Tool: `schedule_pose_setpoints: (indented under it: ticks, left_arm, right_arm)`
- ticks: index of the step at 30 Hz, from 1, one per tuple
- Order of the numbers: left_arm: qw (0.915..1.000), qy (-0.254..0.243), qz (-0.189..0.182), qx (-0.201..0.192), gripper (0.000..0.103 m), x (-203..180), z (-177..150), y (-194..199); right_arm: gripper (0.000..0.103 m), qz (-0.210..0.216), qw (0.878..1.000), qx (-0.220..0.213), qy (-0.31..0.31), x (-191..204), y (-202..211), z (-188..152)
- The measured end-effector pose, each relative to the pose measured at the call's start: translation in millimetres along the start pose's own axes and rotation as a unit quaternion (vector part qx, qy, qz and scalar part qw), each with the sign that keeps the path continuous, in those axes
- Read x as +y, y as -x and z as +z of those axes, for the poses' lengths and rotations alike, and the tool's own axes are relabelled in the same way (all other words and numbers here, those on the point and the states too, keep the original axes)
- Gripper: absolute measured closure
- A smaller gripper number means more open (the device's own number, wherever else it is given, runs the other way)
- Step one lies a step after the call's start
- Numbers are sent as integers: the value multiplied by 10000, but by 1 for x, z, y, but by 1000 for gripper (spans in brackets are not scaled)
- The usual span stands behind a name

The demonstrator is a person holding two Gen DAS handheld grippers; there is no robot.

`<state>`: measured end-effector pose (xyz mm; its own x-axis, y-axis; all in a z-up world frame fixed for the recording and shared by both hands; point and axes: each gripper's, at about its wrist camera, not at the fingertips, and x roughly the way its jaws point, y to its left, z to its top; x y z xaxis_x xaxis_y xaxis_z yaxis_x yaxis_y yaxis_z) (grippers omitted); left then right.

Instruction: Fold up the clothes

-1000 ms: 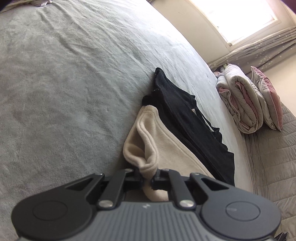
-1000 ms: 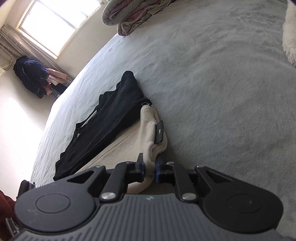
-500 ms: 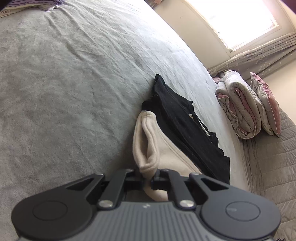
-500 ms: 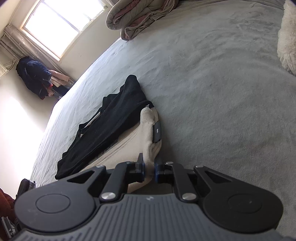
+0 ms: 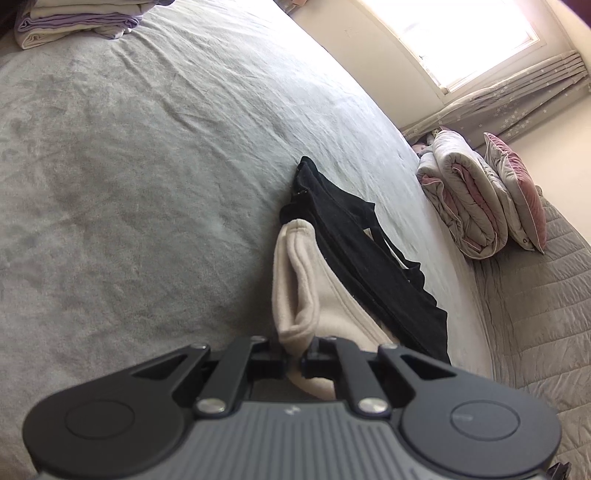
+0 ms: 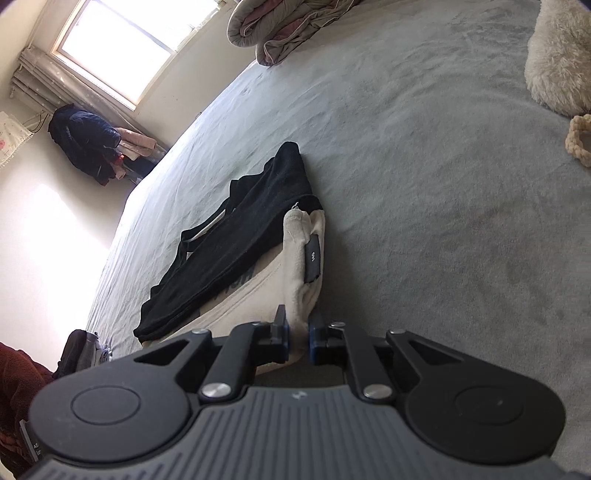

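A cream fleece garment (image 5: 314, 295) lies on the grey bed cover (image 5: 129, 184), with a black garment (image 5: 362, 251) draped over its far part. My left gripper (image 5: 293, 360) is shut on one cream edge, which bunches up out of the jaws. In the right wrist view the same cream garment (image 6: 299, 266) shows a black label (image 6: 312, 264), and the black garment (image 6: 240, 240) stretches away to the left. My right gripper (image 6: 298, 338) is shut on the other cream edge.
Folded laundry (image 5: 74, 18) is stacked at the far left corner of the bed. A rolled duvet (image 5: 469, 206) and pink pillow (image 5: 521, 195) lie at the right. A fluffy white cushion (image 6: 557, 55) and braided ring (image 6: 580, 136) sit to the right. Dark clothes (image 6: 85, 144) hang under the window.
Both grippers have drawn back and slightly up with the cream garment, stretching it longer; the folded stack and the fluffy cushion have come further into view.
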<state>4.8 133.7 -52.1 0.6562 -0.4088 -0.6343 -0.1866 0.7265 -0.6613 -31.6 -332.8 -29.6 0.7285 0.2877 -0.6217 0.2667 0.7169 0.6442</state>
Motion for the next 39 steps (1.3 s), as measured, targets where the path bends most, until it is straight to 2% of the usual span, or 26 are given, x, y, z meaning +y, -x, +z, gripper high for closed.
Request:
schedule_pose_setpoints:
  ticks: [7, 13, 19, 21, 23, 26, 30, 31, 35, 39]
  left_arm:
    - [9997, -59, -80, 222, 97, 19, -18, 21]
    - [9981, -237, -23, 569, 96, 37, -29, 4]
    - [9957, -434, -404, 706, 85, 43, -23, -1]
    - [9950, -413, -495, 764, 84, 46, -21, -2]
    - [9941, -379, -585, 834, 83, 49, -19, -3]
    - [9916, -354, -738, 1002, 77, 51, -16, -5]
    - [9905, -346, -762, 1096, 76, 50, -14, -7]
    - [9908, -330, -737, 1090, 76, 50, -12, -7]
    - [9939, -727, -471, 685, 61, 42, 0, 5]
    - [9928, -1091, -366, 337, 60, 30, 11, 3]
  right_arm:
    - [92, -14, 9996, 256, 149, -13, 10, -24]
    - [92, -159, 9990, 404, 100, -27, -2, -29]
    - [80, -40, 9990, 453, -26, -31, -7, -25]
    - [75, 13, 9990, 454, -55, -35, -5, -25]
    - [66, 141, 9986, 482, -158, -40, -4, -24]
    - [63, 332, 9974, 572, -294, -46, -2, -22]
    - [64, 351, 9974, 628, -100, -43, -1, -24]
    - [64, 318, 9977, 591, -42, -42, 1, -23]
    - [63, 165, 9988, 363, 284, -36, 9, -18]
    - [63, 89, 9985, 119, 526, -29, 6, -12]
